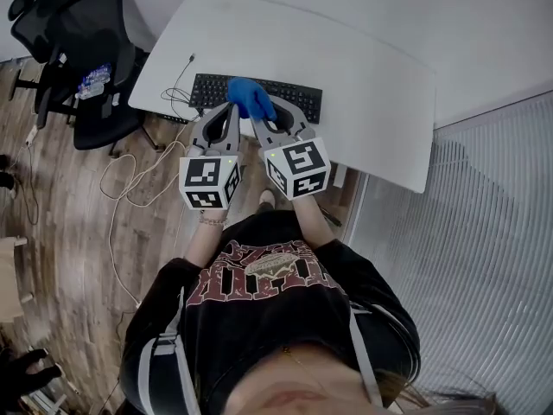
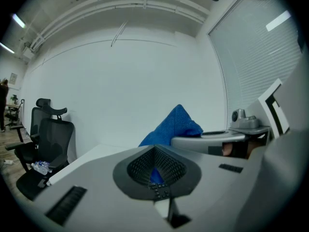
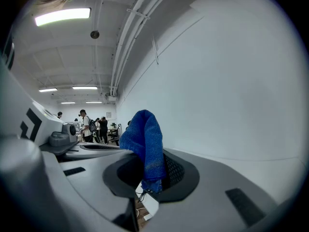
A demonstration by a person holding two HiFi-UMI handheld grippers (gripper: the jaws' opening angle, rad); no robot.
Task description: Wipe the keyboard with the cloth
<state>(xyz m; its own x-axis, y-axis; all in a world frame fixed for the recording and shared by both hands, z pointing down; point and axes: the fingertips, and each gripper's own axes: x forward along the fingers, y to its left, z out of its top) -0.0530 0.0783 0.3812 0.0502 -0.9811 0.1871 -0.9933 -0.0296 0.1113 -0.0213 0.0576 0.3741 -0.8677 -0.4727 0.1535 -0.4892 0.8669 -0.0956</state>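
A black keyboard (image 1: pixel 294 98) lies on the white table (image 1: pixel 371 76). A bunched blue cloth (image 1: pixel 251 98) sits over the keyboard's middle, at the tips of both grippers. My right gripper (image 1: pixel 259 121) is shut on the cloth (image 3: pixel 145 141), which sticks up from between its pads (image 3: pixel 174 170). My left gripper (image 1: pixel 232 109) is right beside it on the left, jaws closed together. In the left gripper view the cloth (image 2: pixel 174 124) rises just beyond the closed pads (image 2: pixel 140 166), and a few keys show through the slit.
A black office chair (image 1: pixel 78 50) stands left of the table. Loose cables (image 1: pixel 130 171) trail from the table edge over the wooden floor. White blinds (image 1: pixel 484 232) run along the right. Several people stand far off in the right gripper view.
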